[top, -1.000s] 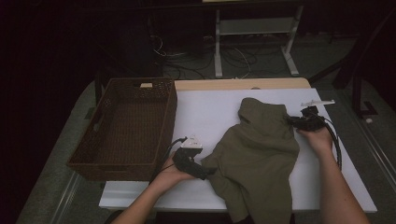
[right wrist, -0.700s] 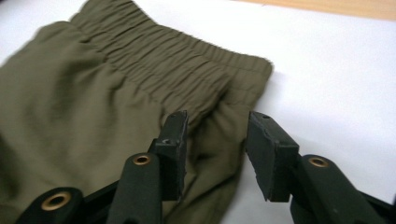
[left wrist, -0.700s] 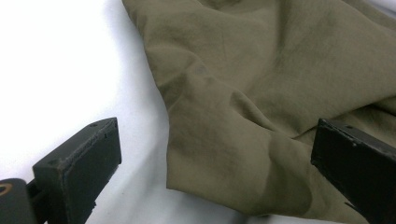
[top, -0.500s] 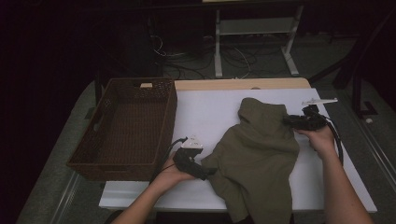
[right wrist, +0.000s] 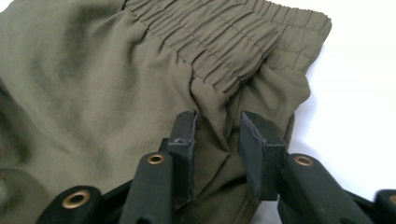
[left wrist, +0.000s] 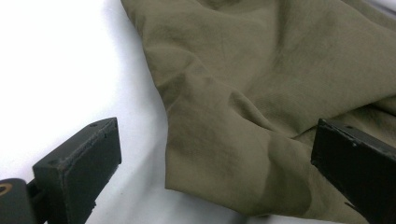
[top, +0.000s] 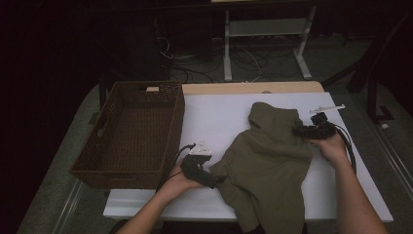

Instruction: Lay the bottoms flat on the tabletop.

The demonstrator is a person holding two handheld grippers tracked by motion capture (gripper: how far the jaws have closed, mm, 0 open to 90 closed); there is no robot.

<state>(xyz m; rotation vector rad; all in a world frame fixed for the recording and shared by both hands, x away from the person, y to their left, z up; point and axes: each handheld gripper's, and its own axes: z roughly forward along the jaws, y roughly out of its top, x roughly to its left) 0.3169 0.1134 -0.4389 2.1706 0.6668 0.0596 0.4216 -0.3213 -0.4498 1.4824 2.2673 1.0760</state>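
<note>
High view. Olive-green garment [top: 270, 170] lies rumpled on the white bench [top: 214, 117], its near end hanging over the front edge. Wicker basket [top: 131, 134] sits on the left part of the bench, well apart from the cloth. Left gripper [top: 214, 181] rests at the garment's near-left corner; right gripper [top: 298, 130] is at the far-right side, just below the elastic waistband.

Left gripper view. Jaws stand wide open, one over bare bench, the other over cloth. The garment's [left wrist: 261, 102] folded corner lies between them, pads clear of it on both sides. Risk, as I judge it: closing from here could catch a single loose layer or just the fold tip, and the fabric would slide out on a lift.

Right gripper view. Jaws have just been closing and stand narrowly apart, a raised pleat of garment [right wrist: 93, 93] between them below the gathered waistband [right wrist: 219, 44]. The ridge looks pinched, but I cannot tell whether the pads press firmly. Risk: the hold is below the thick elastic, on thin slack fabric, so a pull may drag the pleat free. With the near end hanging off the bench, the overhanging weight could tug the whole piece floorward if either hold slips.
</note>
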